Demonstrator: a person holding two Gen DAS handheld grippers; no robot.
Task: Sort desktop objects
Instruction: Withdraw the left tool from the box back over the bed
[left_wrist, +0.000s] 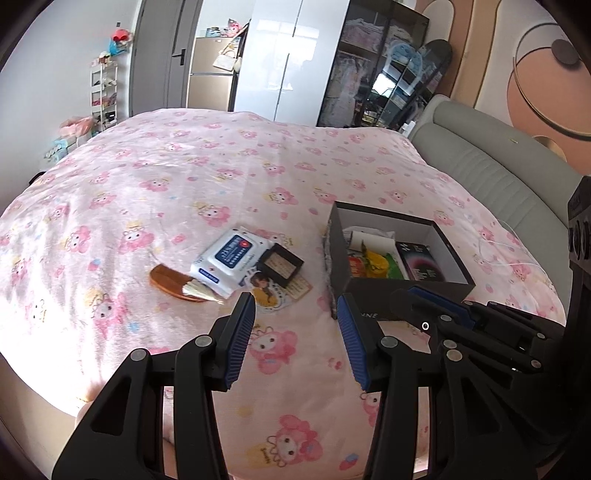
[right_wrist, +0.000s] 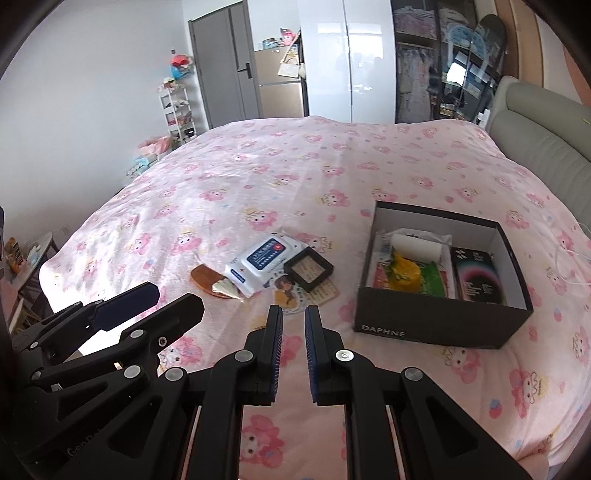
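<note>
On the pink cartoon-print bedspread (right_wrist: 258, 177), a small pile waits left of the dark shoe box (right_wrist: 436, 321): wet-wipes pack (right_wrist: 264, 260), brown comb (right_wrist: 207, 278), small black tray (right_wrist: 308, 271) and printed cards (right_wrist: 295, 291), all touching or overlapping. Left gripper (left_wrist: 297, 334) hangs spread wide and empty, right gripper (right_wrist: 293, 352) nearly closed on nothing; next pick is best taken from the top of the pile, probably the tray, lifted straight up so the cards stay put. Box front reads "DAPHNE"; wipes label print is too small to read.
</note>
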